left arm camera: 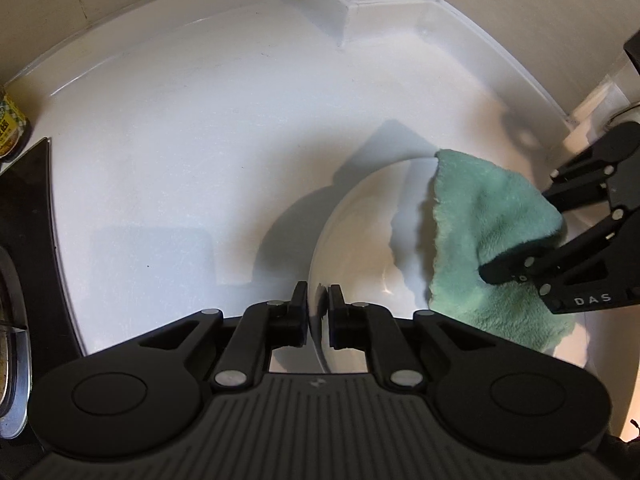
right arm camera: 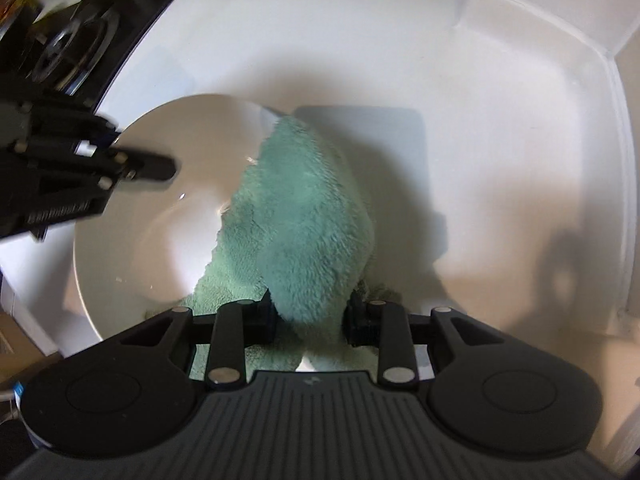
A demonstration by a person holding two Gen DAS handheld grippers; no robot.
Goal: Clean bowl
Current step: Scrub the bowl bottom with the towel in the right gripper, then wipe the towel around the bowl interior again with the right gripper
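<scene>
Jaws of the left gripper (left arm camera: 318, 308) are pinching the slick, breakable bowl (right arm camera: 160, 216) rim; the right gripper (right arm camera: 310, 316) is clamping soft green cloth (right arm camera: 304, 216) inside it.

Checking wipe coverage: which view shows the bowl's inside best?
The right wrist view: the bowl shows nearly whole, cloth draped inside. The left wrist view shows only part, clamped at the rim.

cloth (right arm camera: 296, 216) in bowl (right arm camera: 152, 208), bowl on counter (right arm camera: 400, 40)
</scene>
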